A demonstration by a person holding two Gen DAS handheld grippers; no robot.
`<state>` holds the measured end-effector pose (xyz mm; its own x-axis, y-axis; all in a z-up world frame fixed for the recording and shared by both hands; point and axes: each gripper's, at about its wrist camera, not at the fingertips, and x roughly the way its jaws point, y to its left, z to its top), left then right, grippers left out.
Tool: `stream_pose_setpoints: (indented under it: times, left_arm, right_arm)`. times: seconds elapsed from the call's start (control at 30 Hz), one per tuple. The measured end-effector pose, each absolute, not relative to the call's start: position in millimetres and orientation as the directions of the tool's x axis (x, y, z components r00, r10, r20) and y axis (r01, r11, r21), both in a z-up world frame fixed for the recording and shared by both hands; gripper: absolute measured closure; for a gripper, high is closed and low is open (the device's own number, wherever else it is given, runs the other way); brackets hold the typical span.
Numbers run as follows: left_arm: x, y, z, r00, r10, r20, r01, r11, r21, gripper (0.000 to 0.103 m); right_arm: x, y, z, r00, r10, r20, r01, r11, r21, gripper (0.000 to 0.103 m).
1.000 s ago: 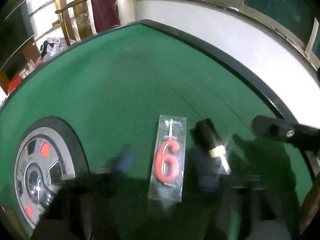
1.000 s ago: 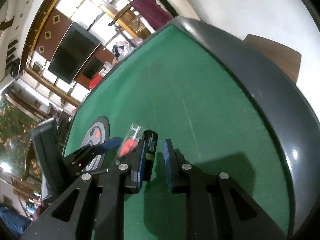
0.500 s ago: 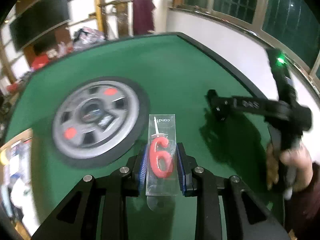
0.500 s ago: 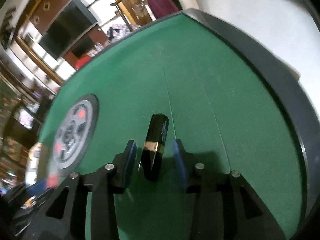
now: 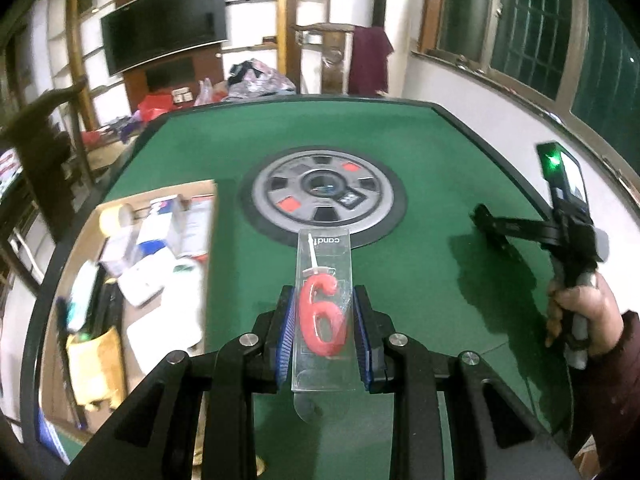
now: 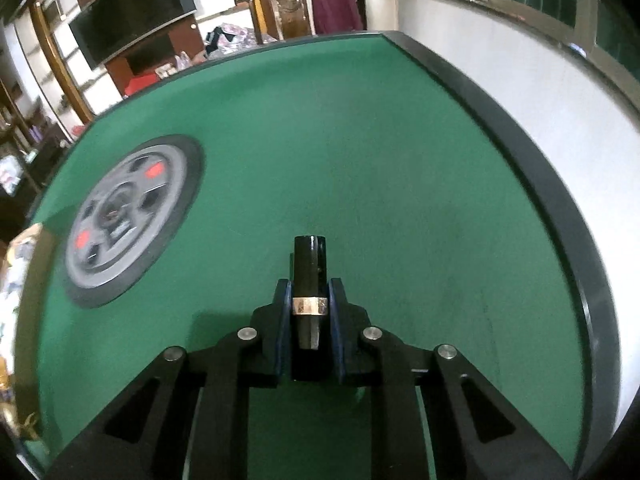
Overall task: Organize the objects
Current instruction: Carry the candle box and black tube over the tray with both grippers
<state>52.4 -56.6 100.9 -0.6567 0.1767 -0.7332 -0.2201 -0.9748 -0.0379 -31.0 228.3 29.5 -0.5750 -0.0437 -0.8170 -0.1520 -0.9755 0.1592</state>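
Note:
My left gripper [image 5: 323,300] is shut on a clear packet holding a red number 6 candle [image 5: 323,320], lifted above the green table [image 5: 420,280]. My right gripper [image 6: 309,292] is shut on a black lipstick tube with a gold band [image 6: 309,276], held above the green felt. The right gripper also shows in the left wrist view [image 5: 492,228], held by a hand at the right side. A cardboard box [image 5: 120,280] full of mixed items lies at the left of the table.
A round grey wheel-like panel [image 5: 324,196] sits in the table's middle; it also shows in the right wrist view [image 6: 124,216]. The table has a black rim [image 6: 520,152] beside a white wall. Chairs, shelves and a TV stand behind.
Both grippers closed on their objects and lifted them off the felt. The left gripper swung left, bringing the wheel panel and the box into view.

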Motion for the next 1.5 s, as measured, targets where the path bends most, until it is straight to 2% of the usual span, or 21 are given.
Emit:
stream_pose_setpoints:
  times: [0.23,0.47,0.8,1.07,1.5]
  left_arm:
    - [68.6,-94.9,100.3,-0.694,0.157,-0.702,-0.157,-0.985,-0.064,0.08]
    - [85.5,-141.6,98.7,-0.729,0.104,-0.676,-0.064,-0.994,-0.083,0.08]
    - [94.3,-195.6,93.4,-0.749,0.05,-0.66,0.02,-0.995,-0.098,0.08]
    - [90.5,-215.7,87.0,-0.744,0.046,-0.667,0.04,-0.993,-0.113,0.08]
    - [93.5,-246.6,84.9,-0.735,0.049,-0.676,0.075,-0.985,-0.153,0.08]
  right_arm:
    - [15.3,177.8,67.1,-0.611,-0.195,-0.767,-0.038,-0.961,0.274,0.088]
    - [34.2,105.8,101.2,-0.605,-0.324,-0.727,0.12,-0.94,0.32,0.088]
    - [35.2,-2.0,112.7,-0.522,-0.468,-0.713,0.304,-0.883,0.358,0.087]
    - [34.2,-49.9,110.9,-0.474,-0.506,-0.721,0.369,-0.857,0.359,0.087]
    - [30.7,-75.8,98.4,-0.42,-0.537,-0.732,0.398,-0.834,0.383,0.087]
